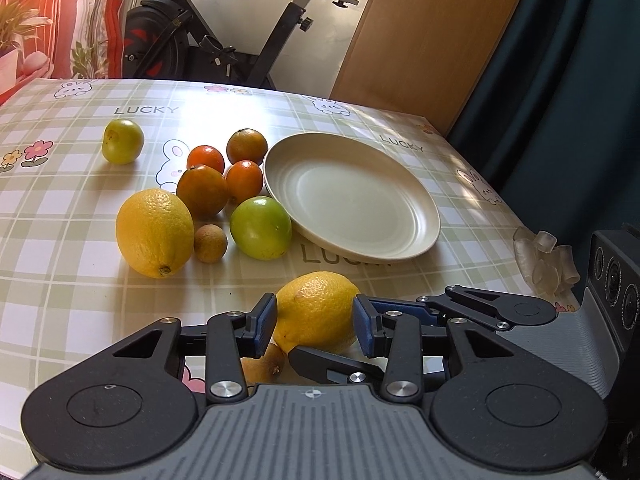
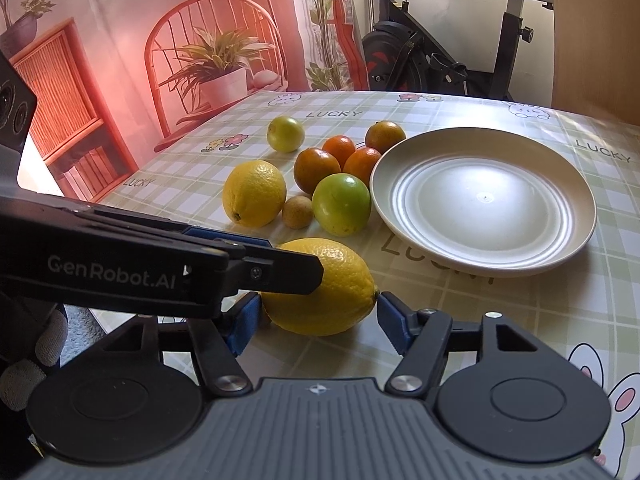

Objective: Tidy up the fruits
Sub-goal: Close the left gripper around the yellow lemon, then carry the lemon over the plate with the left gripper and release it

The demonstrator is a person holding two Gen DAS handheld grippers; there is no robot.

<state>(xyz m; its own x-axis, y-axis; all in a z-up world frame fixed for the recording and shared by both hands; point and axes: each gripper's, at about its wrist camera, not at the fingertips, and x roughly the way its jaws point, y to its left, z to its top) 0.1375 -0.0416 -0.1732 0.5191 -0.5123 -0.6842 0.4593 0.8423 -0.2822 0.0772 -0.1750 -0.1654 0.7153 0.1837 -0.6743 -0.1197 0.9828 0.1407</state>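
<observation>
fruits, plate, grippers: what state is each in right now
near lemon: on the table, between both grippers' fingers
left gripper: shut on near lemon
right gripper: shut on near lemon, end to end
plate: empty, upright
far lemon: loose on table
oranges: clustered left of plate
green fruits: on table, not plated

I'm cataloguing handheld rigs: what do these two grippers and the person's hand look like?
Both the left gripper and right gripper have black linkage arms with silver bolts, blue pads and ribbed grey bodies. The left one's side reads GenRobot.AI in white. A grey knit glove covers the hand.
</observation>
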